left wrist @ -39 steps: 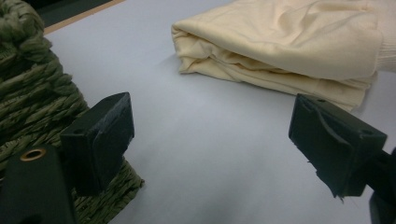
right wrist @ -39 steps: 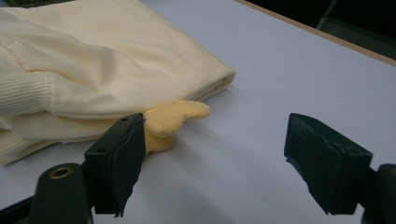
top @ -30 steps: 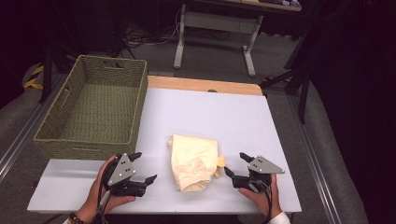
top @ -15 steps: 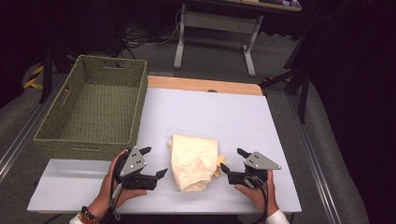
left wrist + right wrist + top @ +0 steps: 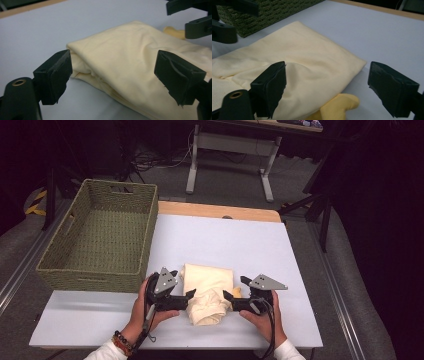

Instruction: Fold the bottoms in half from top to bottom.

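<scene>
From above, high view: pale yellow folded cloth lying on white surface, near front edge, roughly centred. Left gripper held in left hand, tips right at cloth's left edge, jaws spread wide. Right gripper held in right hand, tips at cloth's right edge, jaws likewise wide. Grippers facing each other across near part of cloth, which is bunched between them. Green woven basket standing on left part of surface, just beyond left gripper, apart from cloth. Wooden strip along far edge of surface. Dark bead bracelet on left wrist.

Left gripper view: jaws wide apart, nothing clamped. Cloth filling gap between them, folded corner nearest left jaw, layered edges visible along near side. Small darker yellow piece poking out past far side of cloth. Other gripper's black jaws at top right, just beyond cloth.

Right gripper view: jaws wide, nothing held. Cloth mostly under and ahead of left jaw, its far corner lying between the jaws. Darker yellow tab sticking out from under cloth near bottom centre. Basket at top left behind cloth; other gripper's jaws dark at far left.
</scene>
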Available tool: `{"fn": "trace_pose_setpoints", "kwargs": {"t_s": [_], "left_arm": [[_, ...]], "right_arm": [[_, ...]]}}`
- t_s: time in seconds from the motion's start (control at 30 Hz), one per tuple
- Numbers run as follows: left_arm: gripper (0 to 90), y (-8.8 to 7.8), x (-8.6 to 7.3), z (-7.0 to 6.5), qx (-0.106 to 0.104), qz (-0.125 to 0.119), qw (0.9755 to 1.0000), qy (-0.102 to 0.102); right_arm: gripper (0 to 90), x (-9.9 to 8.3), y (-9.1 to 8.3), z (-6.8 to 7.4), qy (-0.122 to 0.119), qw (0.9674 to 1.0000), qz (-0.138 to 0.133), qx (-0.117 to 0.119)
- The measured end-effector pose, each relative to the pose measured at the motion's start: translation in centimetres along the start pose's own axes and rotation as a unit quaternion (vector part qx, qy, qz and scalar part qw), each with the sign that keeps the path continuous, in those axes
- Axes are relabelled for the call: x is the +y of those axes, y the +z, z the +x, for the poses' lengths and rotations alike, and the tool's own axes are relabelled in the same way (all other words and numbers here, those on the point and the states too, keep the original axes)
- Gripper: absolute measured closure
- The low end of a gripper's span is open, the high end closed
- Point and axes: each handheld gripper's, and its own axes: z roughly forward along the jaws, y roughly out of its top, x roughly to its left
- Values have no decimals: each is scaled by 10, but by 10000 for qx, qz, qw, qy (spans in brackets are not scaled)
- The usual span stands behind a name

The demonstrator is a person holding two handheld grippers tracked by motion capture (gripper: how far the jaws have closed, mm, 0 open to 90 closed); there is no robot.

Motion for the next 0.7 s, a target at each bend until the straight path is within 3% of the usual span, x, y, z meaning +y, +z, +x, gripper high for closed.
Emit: {"fn": "trace_pose_setpoints", "kwargs": {"t_s": [0.03,0.07,0.1,0.13,0.17,0.23,0.47,0.53,0.63,0.7], "left_arm": [[160,10,-2,4,4,200,9995,-240],[160,15,-4,6,-48,287,9990,-350],[160,15,-4,6,-48,287,9990,-350],[160,19,-5,9,-166,442,9981,-399],[155,29,-9,13,-407,738,9948,-581],[146,34,-13,17,-503,761,9926,-801],[123,41,-11,21,-613,1007,9879,-1011],[107,47,-9,23,-724,1216,9837,-1109],[87,48,-8,23,-752,1230,9828,-1157],[74,50,-7,20,-712,1282,9832,-1087]], "right_arm": [[157,0,3,-1,63,10000,56,-15],[154,-1,6,-2,129,9998,116,-27],[154,-1,6,-2,129,9998,116,-27],[151,-2,9,-3,202,9996,171,-34],[141,-4,16,-6,357,9986,378,92],[134,-8,23,-9,586,9963,622,125],[94,-12,35,-16,908,9917,881,223],[83,-11,40,-16,932,9903,988,303],[67,-9,44,-14,895,9898,1049,351],[60,-6,49,-11,804,9897,1120,395]]}}
